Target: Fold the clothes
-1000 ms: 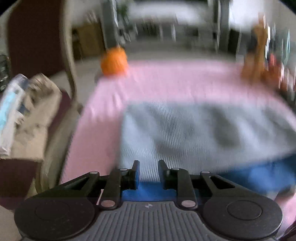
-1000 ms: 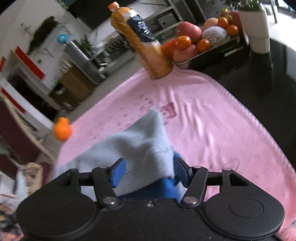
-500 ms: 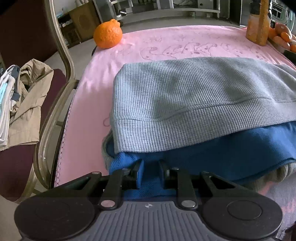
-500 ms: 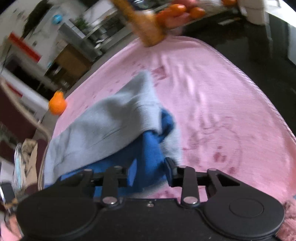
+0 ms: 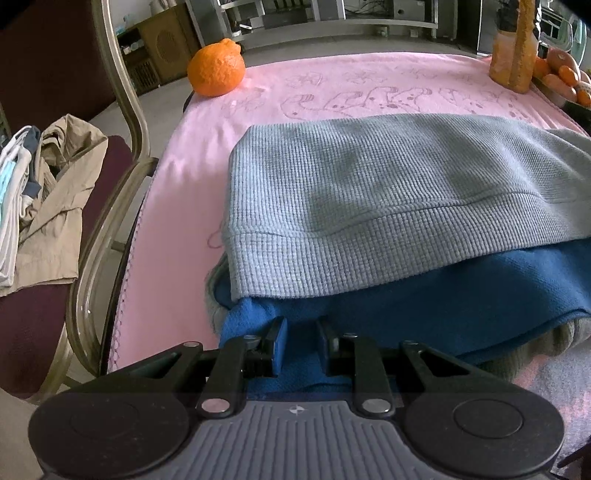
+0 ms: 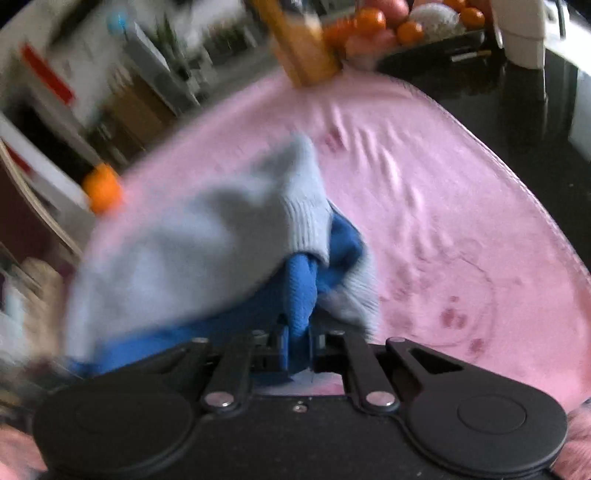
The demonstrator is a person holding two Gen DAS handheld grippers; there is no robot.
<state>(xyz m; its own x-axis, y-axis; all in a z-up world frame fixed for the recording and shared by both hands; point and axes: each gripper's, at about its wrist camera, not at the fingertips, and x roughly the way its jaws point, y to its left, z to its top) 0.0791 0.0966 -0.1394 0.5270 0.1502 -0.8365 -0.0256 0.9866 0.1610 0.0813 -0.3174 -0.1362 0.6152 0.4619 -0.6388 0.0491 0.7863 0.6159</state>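
A grey waffle-knit garment (image 5: 369,192) lies folded on a pink cloth (image 5: 369,85), with a blue layer (image 5: 424,306) showing under its near hem. My left gripper (image 5: 301,341) is at the near left corner, its narrow jaws shut on a fold of the blue layer. In the blurred right wrist view, the grey knit (image 6: 207,251) bunches up over blue fabric (image 6: 301,291). My right gripper (image 6: 298,339) is closing, and its pads pinch a ridge of that blue fabric.
An orange (image 5: 216,68) sits at the pink cloth's far left corner. A juice bottle (image 5: 513,59) and a fruit tray (image 6: 388,26) stand at the far right. A chair (image 5: 122,122) holding a heap of clothes (image 5: 48,192) stands left of the table.
The right jaws went from wide around the grey and blue cloth to nearly together on a blue ridge. The left gripper kept its narrow grip and its view tipped down slightly.
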